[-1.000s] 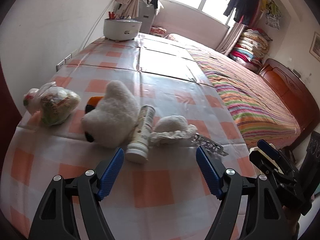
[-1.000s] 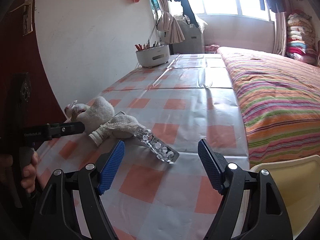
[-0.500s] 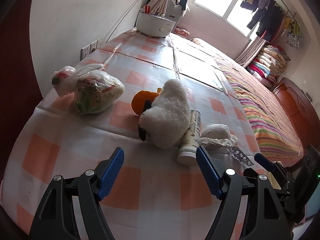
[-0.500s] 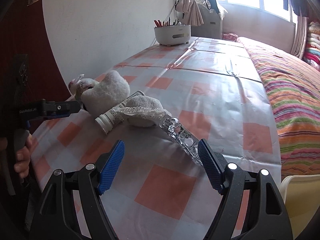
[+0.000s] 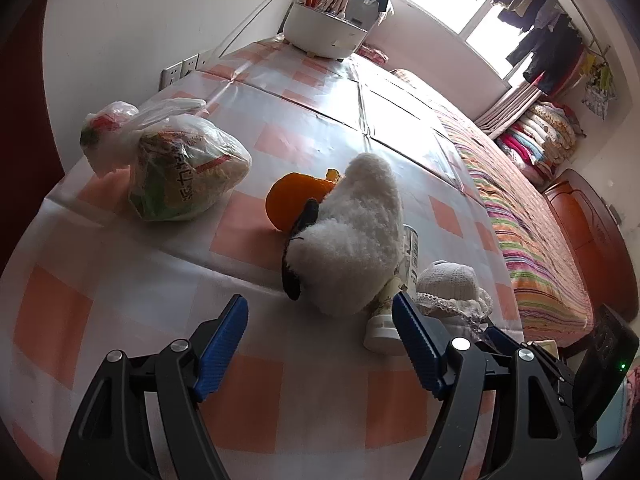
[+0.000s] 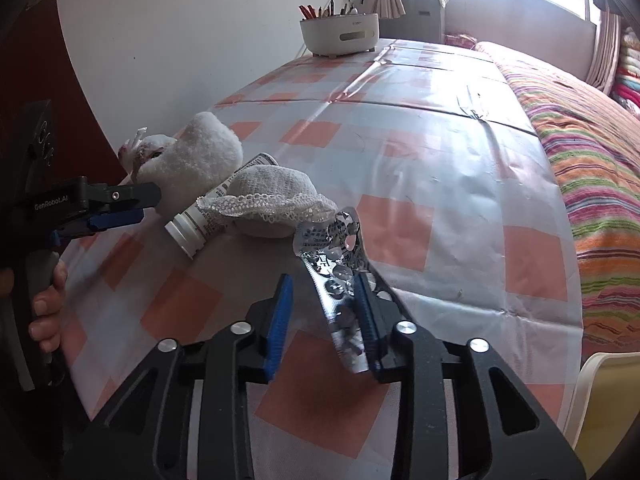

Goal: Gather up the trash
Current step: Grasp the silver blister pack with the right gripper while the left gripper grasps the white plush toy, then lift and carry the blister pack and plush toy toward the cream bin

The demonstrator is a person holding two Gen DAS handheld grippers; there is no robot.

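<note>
A crumpled silver blister pack [image 6: 336, 256] stands bent between the fingers of my right gripper [image 6: 323, 280]. The jaws are closing on it; it lies against the right pad and its far end curls up off the checked tablecloth [image 6: 400, 140]. Just beyond lie a white lace cap [image 6: 272, 196] and a white tube [image 6: 196, 228]. My left gripper [image 5: 320, 300] hangs open over the cloth, just short of a white plush toy [image 5: 352, 240]. An orange peel [image 5: 292, 200] sits behind the toy. A clear plastic bag of wrappers [image 5: 180, 172] lies further left.
A white pot of pens [image 5: 324, 32] stands at the table's far end by the wall. A bed with a striped blanket [image 6: 592, 160] runs along the table's right side. A cream chair back [image 6: 608, 400] is at the near right corner. A hand [image 6: 44, 312] holds the left gripper.
My right gripper has come forward and closed around the blister pack, which now stands bent instead of lying flat. The left gripper has swung left, toward the plush toy and the bag, still open.
</note>
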